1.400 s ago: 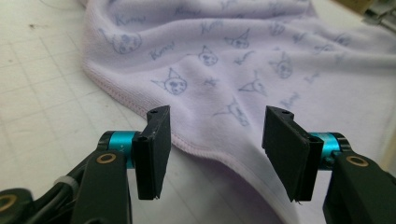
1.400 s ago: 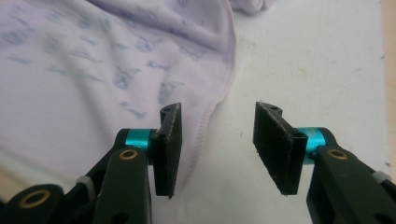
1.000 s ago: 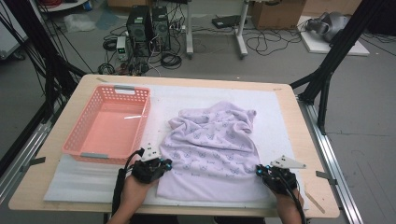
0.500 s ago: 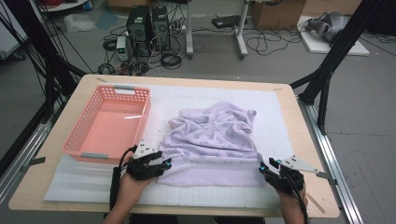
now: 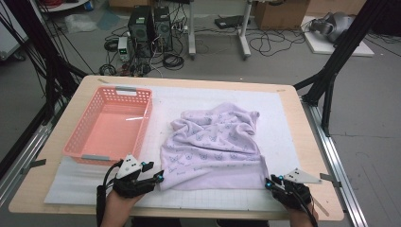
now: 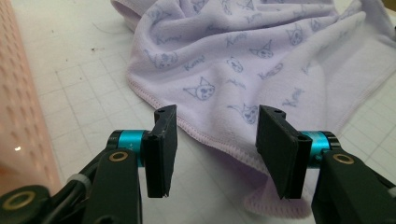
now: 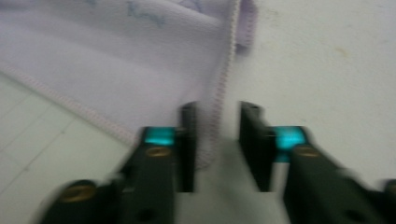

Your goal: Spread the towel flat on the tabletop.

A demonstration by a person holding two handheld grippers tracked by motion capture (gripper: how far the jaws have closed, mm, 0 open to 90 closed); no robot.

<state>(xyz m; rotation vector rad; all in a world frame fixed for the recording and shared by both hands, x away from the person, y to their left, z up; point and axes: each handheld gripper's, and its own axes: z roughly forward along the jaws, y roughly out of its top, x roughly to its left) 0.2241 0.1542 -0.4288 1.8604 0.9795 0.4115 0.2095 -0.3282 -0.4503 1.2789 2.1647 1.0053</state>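
High view first: a pink basket (image 5: 75, 142) stands on the left part of the bench (image 5: 302, 123), well apart from the cloth. Just in front of it, the left gripper (image 5: 158, 177) sits at the near left corner of a lilac towel (image 5: 213, 146), which lies rumpled on the white gridded mat (image 5: 189, 94) in the middle of the bench. In the left gripper view the left gripper's (image 6: 212, 140) jaws have just been opening and stand wide. The towel's (image 6: 243, 56) hem runs across the mat between them, with neither pad pressing on it. At the towel's near right corner is the right gripper (image 5: 268, 183). In the blurred right gripper view its (image 7: 217, 144) jaws have just been closing and stand narrow, a gap showing between them. The towel's (image 7: 116, 60) stitched edge runs down to the left jaw.
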